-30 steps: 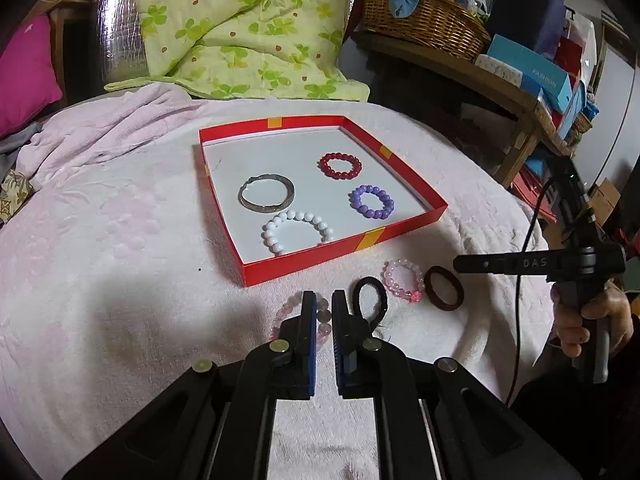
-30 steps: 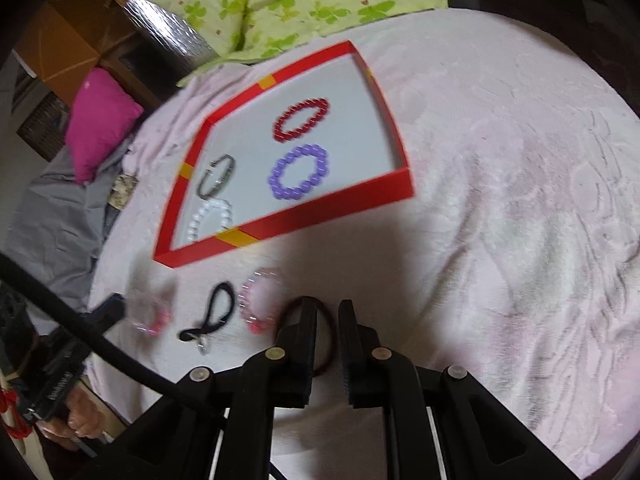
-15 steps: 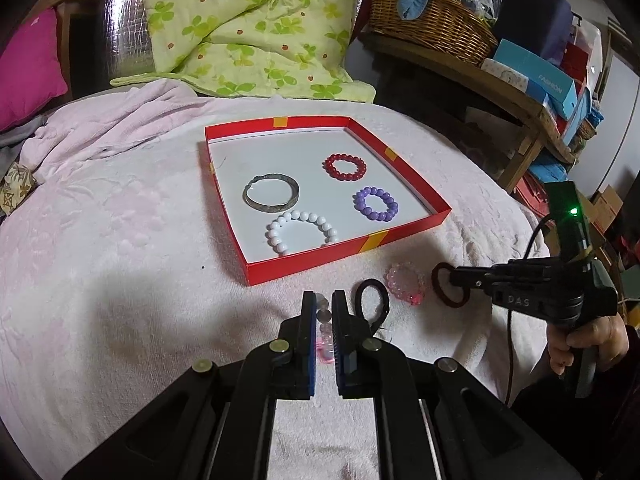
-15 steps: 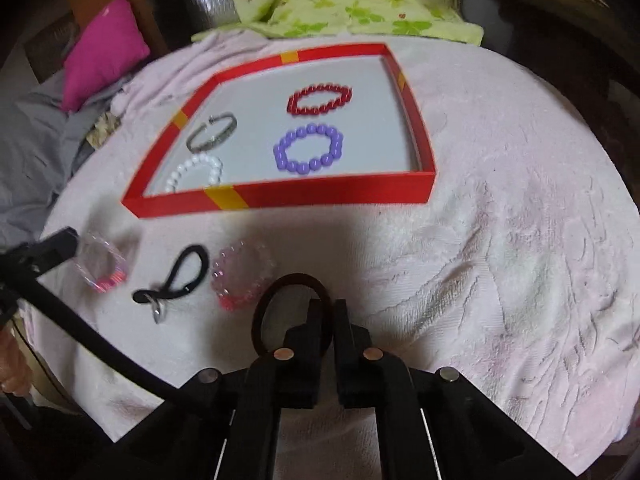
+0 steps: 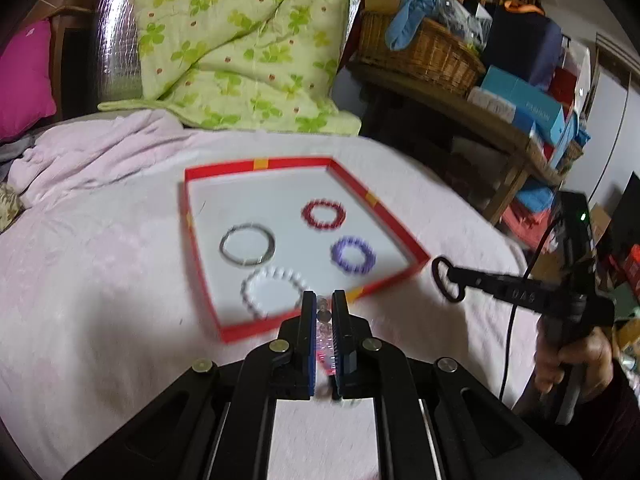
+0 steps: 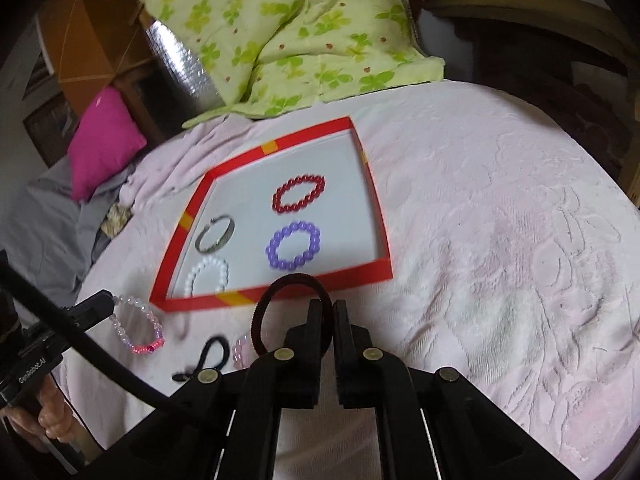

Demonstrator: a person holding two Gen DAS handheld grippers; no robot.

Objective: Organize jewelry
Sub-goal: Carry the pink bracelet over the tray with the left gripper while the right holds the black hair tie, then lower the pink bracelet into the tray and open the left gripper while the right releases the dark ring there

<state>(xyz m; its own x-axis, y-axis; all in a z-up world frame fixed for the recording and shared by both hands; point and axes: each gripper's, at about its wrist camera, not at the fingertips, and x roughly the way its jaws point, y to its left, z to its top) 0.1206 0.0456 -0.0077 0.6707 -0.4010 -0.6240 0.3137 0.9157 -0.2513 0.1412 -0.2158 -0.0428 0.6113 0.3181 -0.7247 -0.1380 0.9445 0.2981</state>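
So the red tray [image 6: 280, 294] sits on the pink blanket [image 6: 500, 240], and four bracelets are in it: red [image 6: 299, 193] at about 1 o'clock, purple [image 6: 293, 246] at 4, white [image 6: 208, 277] at 7, and a grey bangle [image 6: 216, 234] at 9.

The left gripper [image 5: 323, 320] is clamped on a clear pink bead bracelet [image 6: 138, 325], lifted off the blanket near the tray's 7 o'clock corner. The right gripper [image 6: 327, 312] is pinched shut on a dark hair tie [image 6: 290, 308], which hangs just in front of the tray's near edge, at 6 o'clock.

A black tie [image 6: 208, 354] and a pale pink bracelet [image 6: 240, 350] lie on the blanket, just beside each other, below the tray. Green quilt [image 6: 296, 32] off at 12.
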